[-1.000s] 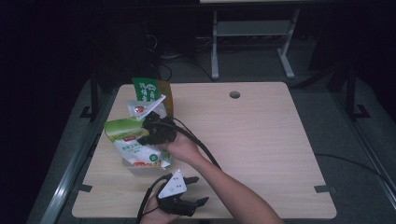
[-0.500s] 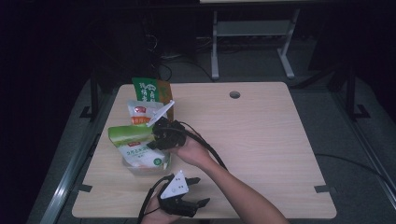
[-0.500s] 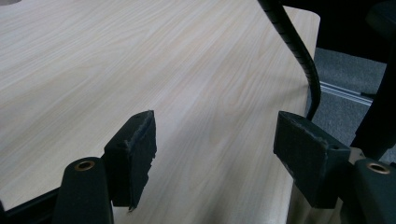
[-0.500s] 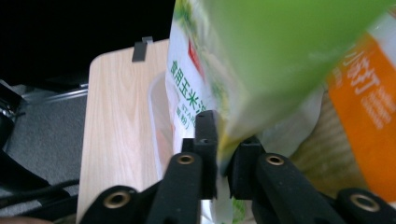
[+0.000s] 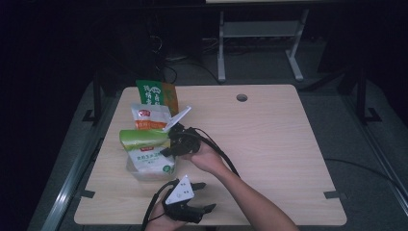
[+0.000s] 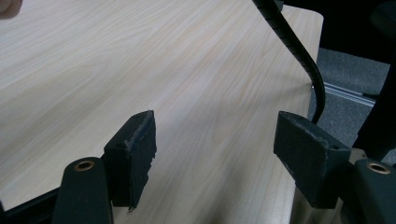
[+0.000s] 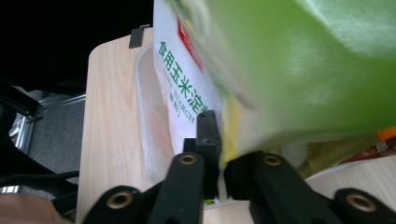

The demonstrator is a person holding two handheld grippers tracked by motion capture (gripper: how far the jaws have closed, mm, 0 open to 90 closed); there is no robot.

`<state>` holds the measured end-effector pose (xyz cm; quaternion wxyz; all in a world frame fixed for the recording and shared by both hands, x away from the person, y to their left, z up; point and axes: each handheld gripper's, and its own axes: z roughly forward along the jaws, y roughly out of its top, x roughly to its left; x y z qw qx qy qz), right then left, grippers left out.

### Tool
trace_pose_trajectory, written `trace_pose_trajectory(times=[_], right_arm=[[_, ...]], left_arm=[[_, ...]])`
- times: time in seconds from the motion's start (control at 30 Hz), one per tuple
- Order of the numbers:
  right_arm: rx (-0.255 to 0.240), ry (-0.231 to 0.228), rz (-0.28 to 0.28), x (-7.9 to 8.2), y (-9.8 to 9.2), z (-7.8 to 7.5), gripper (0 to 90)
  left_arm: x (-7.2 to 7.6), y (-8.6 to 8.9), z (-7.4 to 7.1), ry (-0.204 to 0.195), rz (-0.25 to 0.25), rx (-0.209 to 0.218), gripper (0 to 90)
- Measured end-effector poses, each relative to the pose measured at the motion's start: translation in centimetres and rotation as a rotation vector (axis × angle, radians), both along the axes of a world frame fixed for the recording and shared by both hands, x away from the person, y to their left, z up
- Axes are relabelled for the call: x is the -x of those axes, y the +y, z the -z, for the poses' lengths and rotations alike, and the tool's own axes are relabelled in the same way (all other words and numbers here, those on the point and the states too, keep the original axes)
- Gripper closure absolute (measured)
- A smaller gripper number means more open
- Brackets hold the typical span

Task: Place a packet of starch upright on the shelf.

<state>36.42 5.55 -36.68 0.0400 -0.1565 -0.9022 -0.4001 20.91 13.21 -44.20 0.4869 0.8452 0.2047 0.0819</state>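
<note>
My right gripper (image 5: 167, 146) (image 7: 221, 156) is shut on the lower edge of a green bag (image 5: 142, 137) (image 7: 299, 65). Its jaws have just been opening a little, and the bag's edge is still between them. The bag hangs level over a clear plastic container (image 5: 137, 174) (image 7: 147, 130). A white bag with green lettering (image 5: 150, 161) (image 7: 180, 79) stands in that container. My left gripper (image 5: 208, 196) (image 6: 217, 126) rests at the table's near edge. It is open, and bare wood shows between its pads.
A white-and-orange bag (image 5: 148, 117) and a green-and-orange bag (image 5: 155, 92) stand behind the container at the table's left. The wooden table (image 5: 274, 144) has a round hole (image 5: 242, 97) near its far edge. The right gripper's black cable (image 6: 299, 51) trails over the table.
My right gripper has shifted slightly right and down with the green bag, which now lies flatter over the container. The white-and-orange bag behind shows more. My left gripper stayed put.
</note>
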Motion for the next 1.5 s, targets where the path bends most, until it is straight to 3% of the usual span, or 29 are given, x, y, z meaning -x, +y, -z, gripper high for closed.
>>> trace_pose_trajectory(times=[0.2, 0.47, 0.57, 0.73, 0.97, 1.13, 1.5], right_arm=[[-0.044, 0.009, 0.023, -0.2, -1.4, -0.4, 65.3], [-0.033, 0.001, 0.047, 0.0, -4.4, -1.0, 48.7], [-0.039, -0.004, 0.070, -0.2, -6.1, -0.9, 47.4], [-0.050, 0.025, 0.140, -0.4, -9.2, -0.9, 43.1], [-0.027, 0.024, 0.180, -0.6, -12.1, -0.8, 37.6], [-0.005, 0.026, 0.209, -0.7, -13.5, -0.6, 31.5], [0.013, 0.042, 0.256, -0.2, -16.2, 0.4, 28.2]], left_arm=[[-0.3, 0.1, 0.0, -0.001, -0.015, -0.008, 27.8], [-0.8, 0.3, 0.0, 0.008, -0.048, -0.003, 26.3], [-1.0, 0.3, 0.0, 0.009, -0.049, -0.011, 26.1], [-1.4, 0.3, -0.2, 0.016, -0.061, -0.004, 24.6], [-2.0, 0.5, -0.2, 0.014, -0.076, -0.007, 23.9], [-2.0, 0.5, -0.4, 0.023, -0.079, 0.001, 23.5], [-2.2, 0.6, -0.5, 0.009, -0.087, 0.003, 23.0]])
